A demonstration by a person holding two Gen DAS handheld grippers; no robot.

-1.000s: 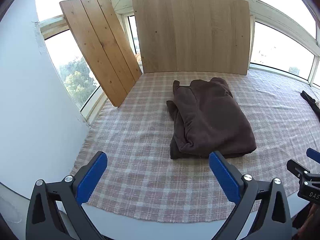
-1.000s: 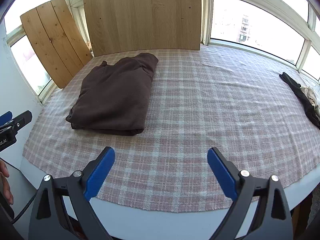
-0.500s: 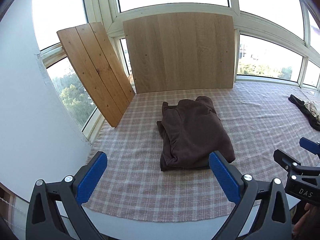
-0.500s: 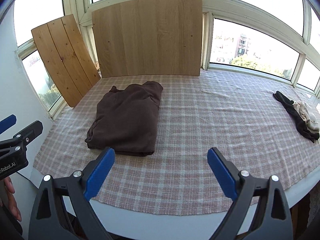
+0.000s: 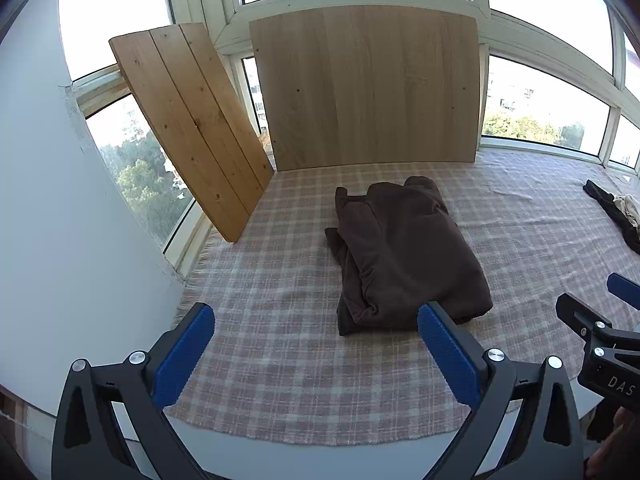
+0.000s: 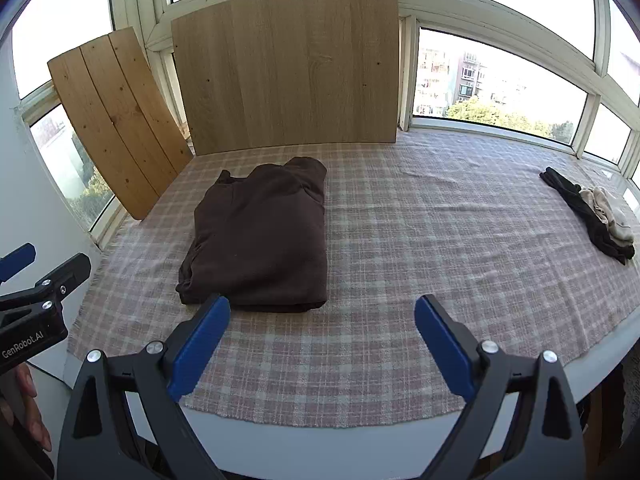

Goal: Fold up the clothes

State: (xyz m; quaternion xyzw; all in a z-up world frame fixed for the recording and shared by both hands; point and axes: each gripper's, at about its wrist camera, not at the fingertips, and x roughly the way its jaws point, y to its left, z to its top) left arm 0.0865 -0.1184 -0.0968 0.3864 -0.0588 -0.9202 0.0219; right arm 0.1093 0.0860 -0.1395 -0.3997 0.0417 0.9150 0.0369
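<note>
1. Left gripper: jaws apart, holding nothing, above the table's near edge.
2. Right gripper: jaws apart, holding nothing, above the near edge.
3. Folded brown garment: lies on the plaid cloth, toward the table's left side.
4. Dark and cream clothes: at the right edge.

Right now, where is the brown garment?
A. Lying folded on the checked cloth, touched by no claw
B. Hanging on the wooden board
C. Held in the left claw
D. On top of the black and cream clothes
A: the brown garment lies folded on the checked cloth, and both claws are open and empty.
</note>
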